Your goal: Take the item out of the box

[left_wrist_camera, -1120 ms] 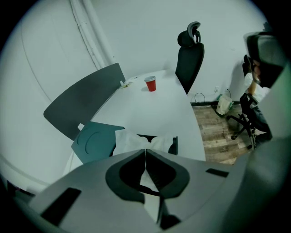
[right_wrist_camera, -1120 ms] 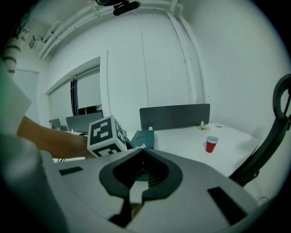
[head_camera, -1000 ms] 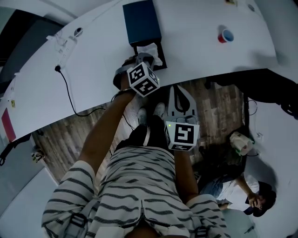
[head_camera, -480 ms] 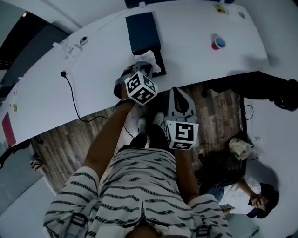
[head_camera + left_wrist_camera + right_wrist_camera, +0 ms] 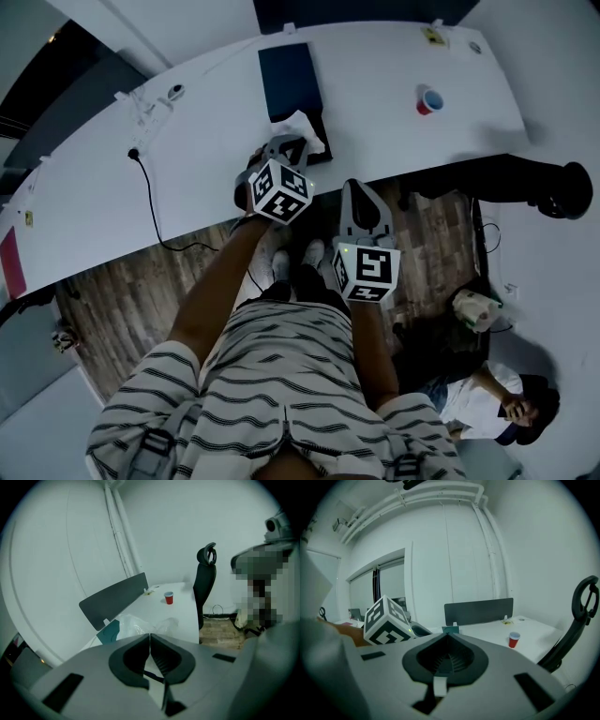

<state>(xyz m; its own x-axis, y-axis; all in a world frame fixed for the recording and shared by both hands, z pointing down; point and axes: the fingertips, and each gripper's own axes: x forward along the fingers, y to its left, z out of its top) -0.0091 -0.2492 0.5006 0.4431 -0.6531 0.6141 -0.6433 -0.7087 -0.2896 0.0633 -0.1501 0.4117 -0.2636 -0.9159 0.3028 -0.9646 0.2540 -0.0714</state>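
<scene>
A dark blue box [image 5: 289,80] lies on the white table [image 5: 187,159]; its open part [image 5: 322,142] sits at the near edge. Crinkled clear-white plastic wrapping [image 5: 300,126] stands up out of it. My left gripper [image 5: 287,146] is right at that wrapping, jaws shut, and in the left gripper view the plastic [image 5: 140,622] spreads straight from the closed tips of my left gripper [image 5: 150,634], so it looks pinched. What the wrapping holds is hidden. My right gripper [image 5: 360,186] hangs shut over the floor in front of the table with nothing in it; the right gripper view shows the right gripper's [image 5: 447,636] jaws meeting.
A red cup [image 5: 428,99] stands on the table to the right. A black cable [image 5: 150,202] crosses the table's left part. A black office chair [image 5: 525,183] is at the right end. A person [image 5: 487,398] sits on the floor at bottom right. A grey divider panel [image 5: 115,597] backs the table.
Both grippers have risen. The left one has come up off the box, and the white wrapping now stands higher out of the box with it.
</scene>
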